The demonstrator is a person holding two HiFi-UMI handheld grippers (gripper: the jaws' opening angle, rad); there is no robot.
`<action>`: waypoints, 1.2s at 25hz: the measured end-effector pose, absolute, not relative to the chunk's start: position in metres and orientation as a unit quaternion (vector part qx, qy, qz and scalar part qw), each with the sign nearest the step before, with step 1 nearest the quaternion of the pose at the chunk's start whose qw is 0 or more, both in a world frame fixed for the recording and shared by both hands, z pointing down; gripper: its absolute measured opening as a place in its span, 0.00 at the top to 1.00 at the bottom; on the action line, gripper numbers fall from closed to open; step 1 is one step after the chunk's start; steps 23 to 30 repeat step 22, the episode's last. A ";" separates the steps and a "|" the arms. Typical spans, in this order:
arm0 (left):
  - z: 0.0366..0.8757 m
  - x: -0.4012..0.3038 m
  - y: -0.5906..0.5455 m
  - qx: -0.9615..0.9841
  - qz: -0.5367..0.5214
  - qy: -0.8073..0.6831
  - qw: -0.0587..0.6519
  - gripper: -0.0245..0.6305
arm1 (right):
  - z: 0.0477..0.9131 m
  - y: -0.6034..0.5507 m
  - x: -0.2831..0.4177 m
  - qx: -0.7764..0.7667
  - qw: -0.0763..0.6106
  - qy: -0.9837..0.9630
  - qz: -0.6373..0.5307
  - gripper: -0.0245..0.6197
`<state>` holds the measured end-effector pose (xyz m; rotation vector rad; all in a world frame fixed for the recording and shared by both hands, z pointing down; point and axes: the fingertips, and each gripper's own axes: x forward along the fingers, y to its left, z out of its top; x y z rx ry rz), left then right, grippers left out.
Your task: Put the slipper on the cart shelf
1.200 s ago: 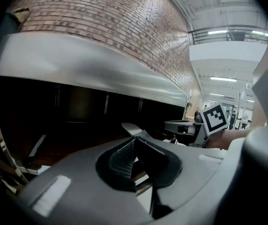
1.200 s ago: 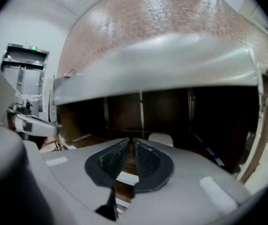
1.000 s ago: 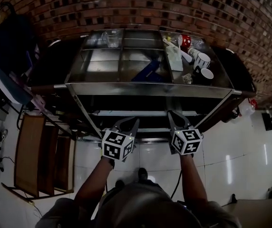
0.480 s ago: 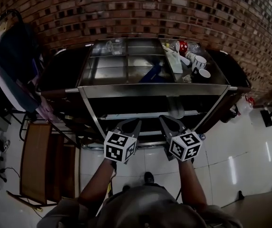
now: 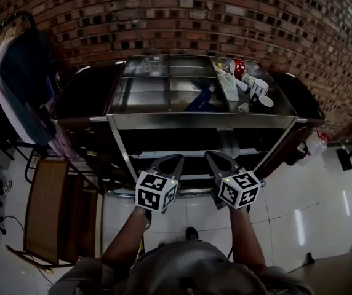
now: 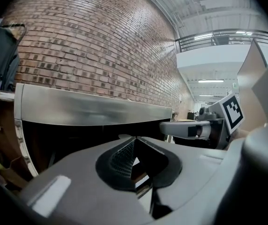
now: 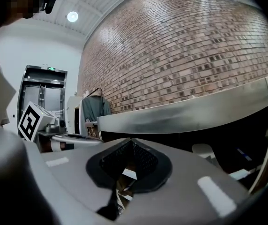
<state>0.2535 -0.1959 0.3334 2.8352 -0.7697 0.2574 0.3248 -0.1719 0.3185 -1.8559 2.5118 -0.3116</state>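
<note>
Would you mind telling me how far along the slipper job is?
Apparently done: a pale slipper lies on the cart shelf. In hand: nothing; the left gripper and right gripper are both shut and empty. Left: seemingly nothing, though the slipper shows only dimly.

A big indoor hall, more a studio or test space: a tall brick wall point(image 5: 225, 11), a glossy white tiled floor point(image 5: 299, 208), a railed mezzanine point(image 6: 223, 34) under ceiling lamps, lift doors point(image 7: 42, 95), a steel cart point(image 5: 204, 121) and a clothes rack point(image 5: 22, 85) beside it.
</note>
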 end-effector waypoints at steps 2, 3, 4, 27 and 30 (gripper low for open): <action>0.333 0.254 -0.196 0.957 0.087 -0.259 0.096 0.95 | 0.316 -0.173 0.325 -0.590 0.004 0.801 -0.096 0.96; 0.333 0.254 -0.197 0.957 0.087 -0.259 0.096 0.95 | 0.315 -0.174 0.325 -0.590 0.005 0.802 -0.095 0.96; 0.333 0.254 -0.197 0.957 0.086 -0.259 0.097 0.95 | 0.314 -0.174 0.325 -0.589 0.005 0.803 -0.094 0.96; 0.336 0.258 -0.198 0.957 0.084 -0.258 0.105 0.95 | 0.316 -0.173 0.327 -0.582 0.011 0.807 -0.098 0.96; 0.336 0.258 -0.198 0.957 0.084 -0.258 0.105 0.95 | 0.316 -0.173 0.327 -0.582 0.011 0.807 -0.098 0.96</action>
